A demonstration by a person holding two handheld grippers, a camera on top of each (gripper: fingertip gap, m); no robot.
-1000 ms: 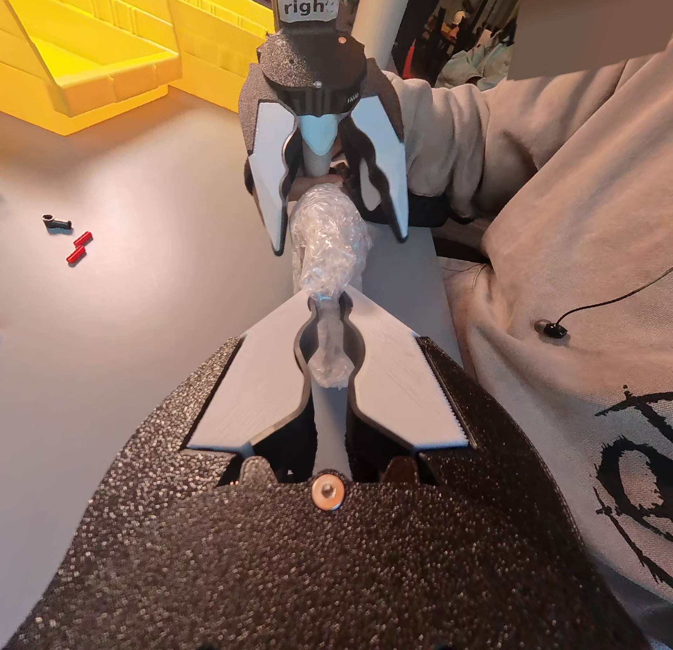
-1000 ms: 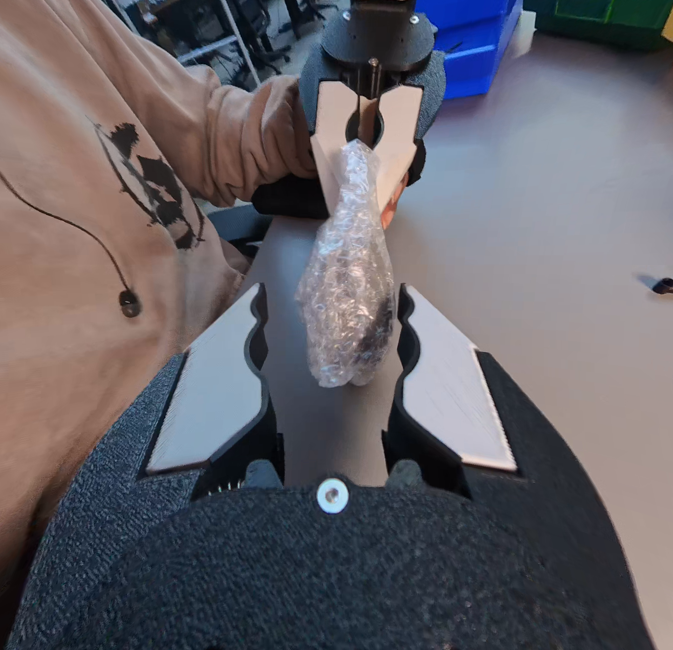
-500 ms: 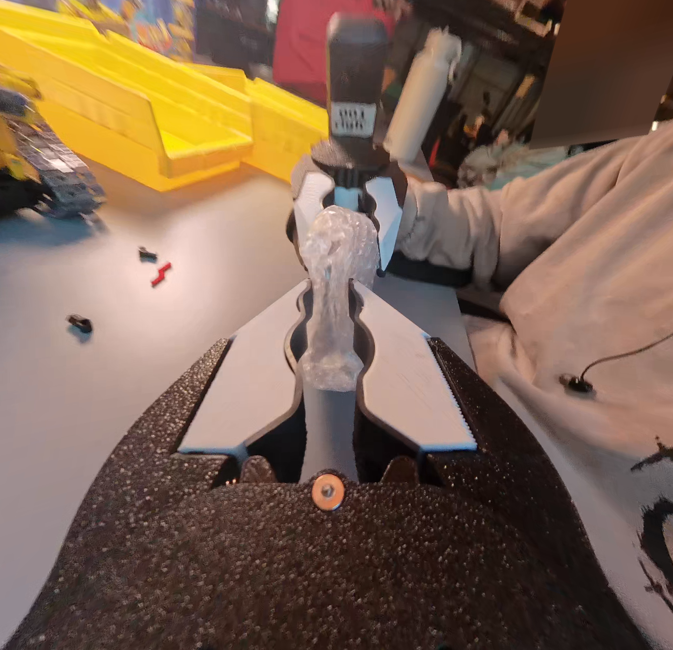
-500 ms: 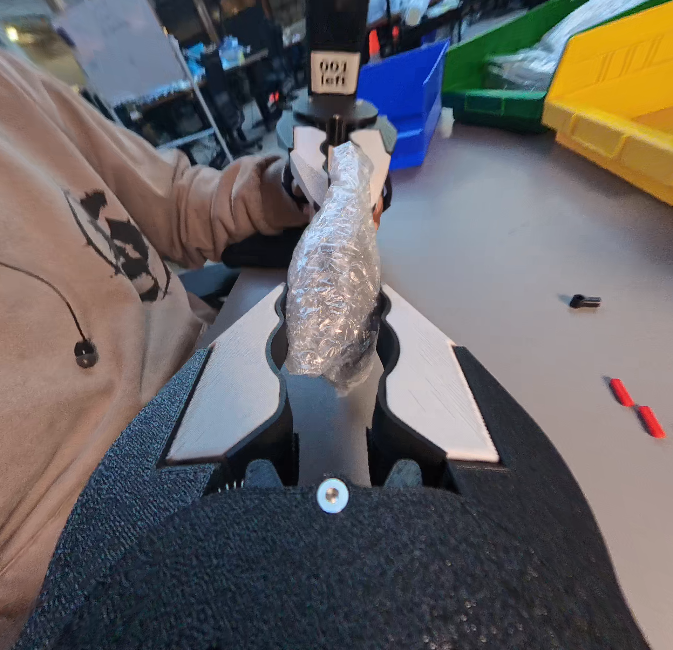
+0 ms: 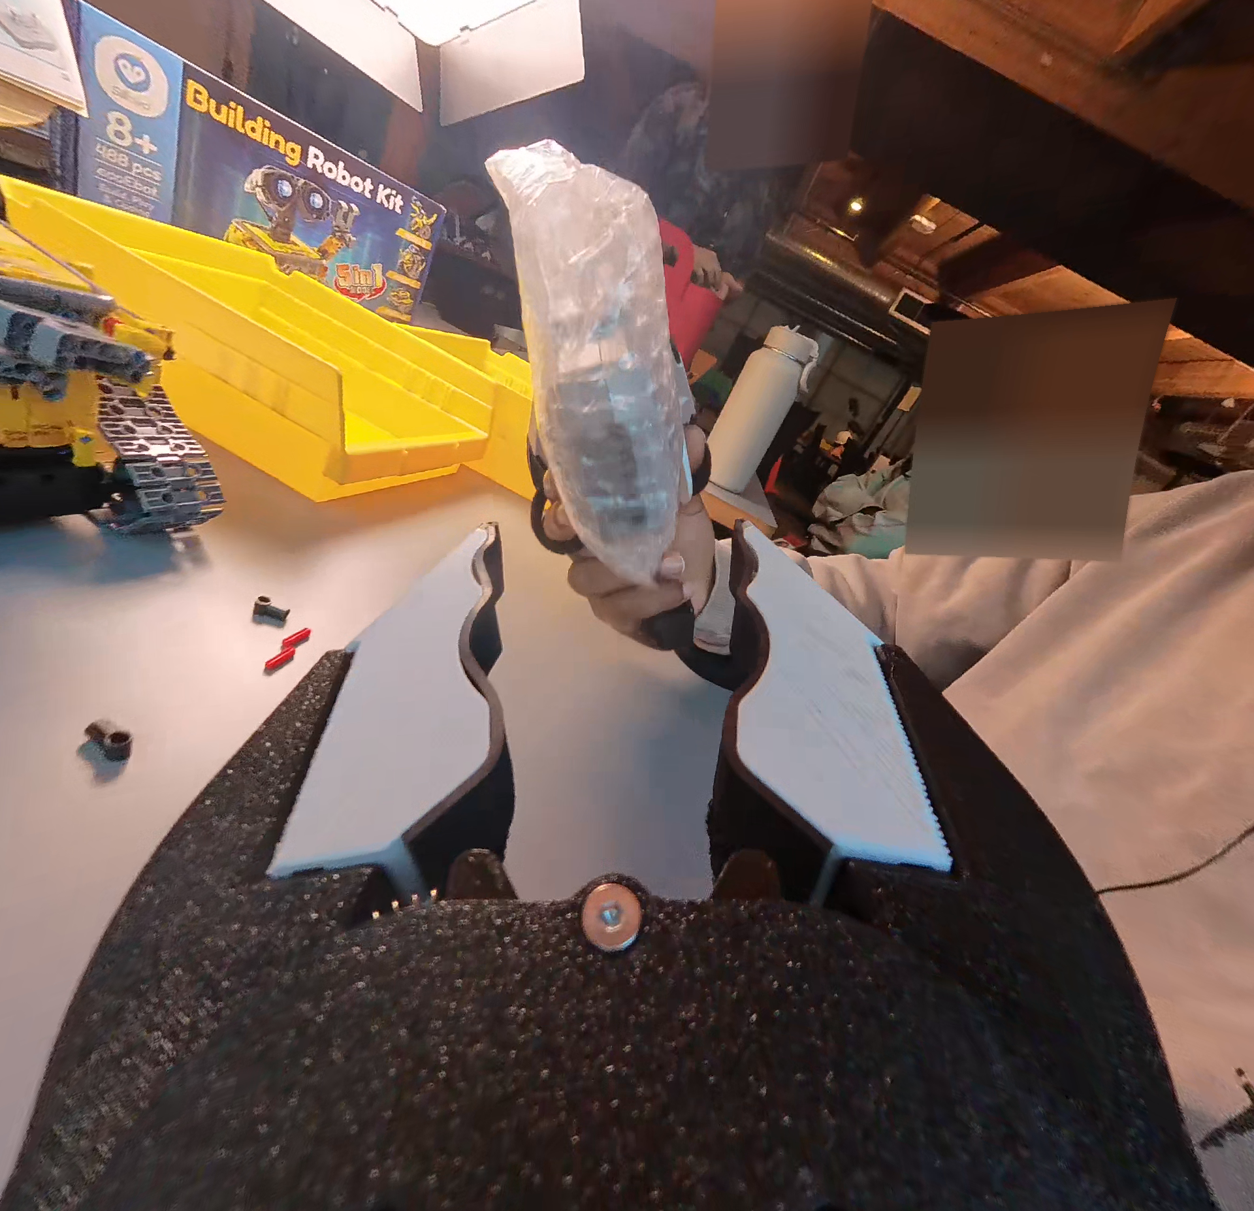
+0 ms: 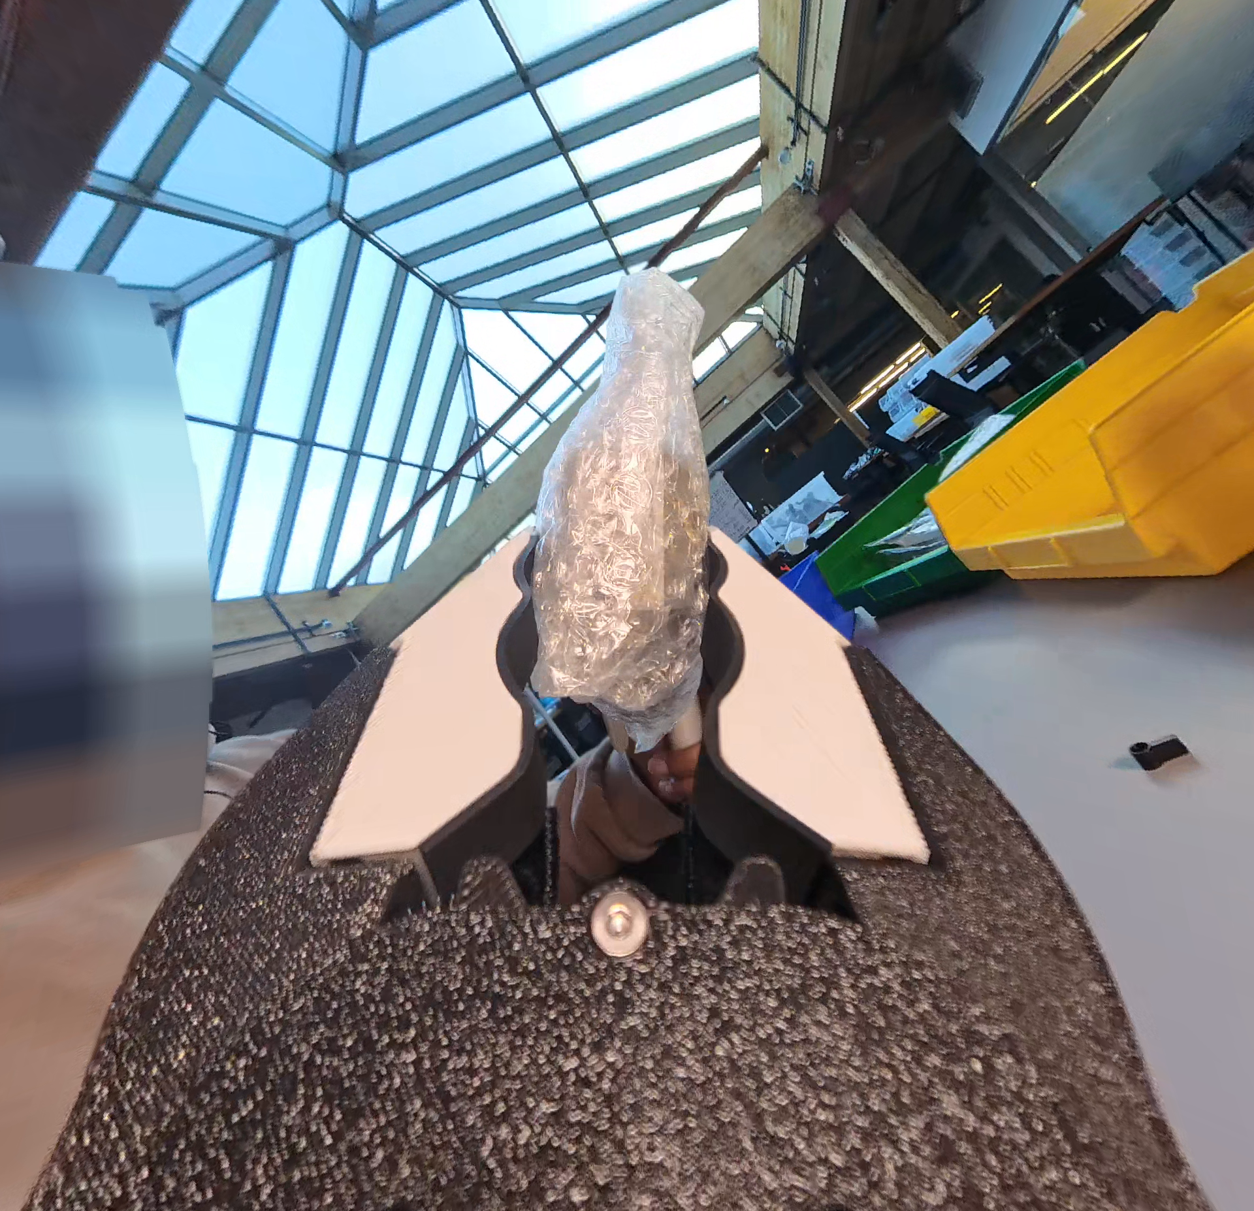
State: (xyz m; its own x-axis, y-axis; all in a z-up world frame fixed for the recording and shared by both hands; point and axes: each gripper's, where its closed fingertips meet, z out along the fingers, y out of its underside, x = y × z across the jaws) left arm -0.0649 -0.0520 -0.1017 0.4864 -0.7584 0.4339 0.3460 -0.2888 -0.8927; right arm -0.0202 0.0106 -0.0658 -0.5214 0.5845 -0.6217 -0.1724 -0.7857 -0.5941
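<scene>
Grey tabletop (image 5: 169,635) is seen in the left wrist view, with yellow bins (image 5: 305,377) ranged along its far side, a printed kit box (image 5: 271,174) stood behind them and a yellow tracked brick model (image 5: 81,418) toward the far left edge. Two red pins (image 5: 288,649) and two small black pieces (image 5: 270,610) are scattered on the bare surface to the left. The left gripper (image 5: 614,530) is held above the table with its jaws spread wide and nothing between them. Just beyond its tips, a bubble-wrapped bundle (image 5: 597,364) is raised upright, clear of the table, with something dark showing through the wrap. A hand (image 5: 644,595) is seen below the bundle; the gripper it carries is mostly hidden there. In the right wrist view, tilted up toward a glass roof (image 6: 339,160), the right gripper (image 6: 619,540) is clamped on the bundle's (image 6: 621,513) lower half, and the narrow top stands free above the fingers. The wrap is judged soft and slippery, so an even squeeze low on the thick part is probably what keeps it steady. A white bottle (image 5: 760,418) is seen behind.
</scene>
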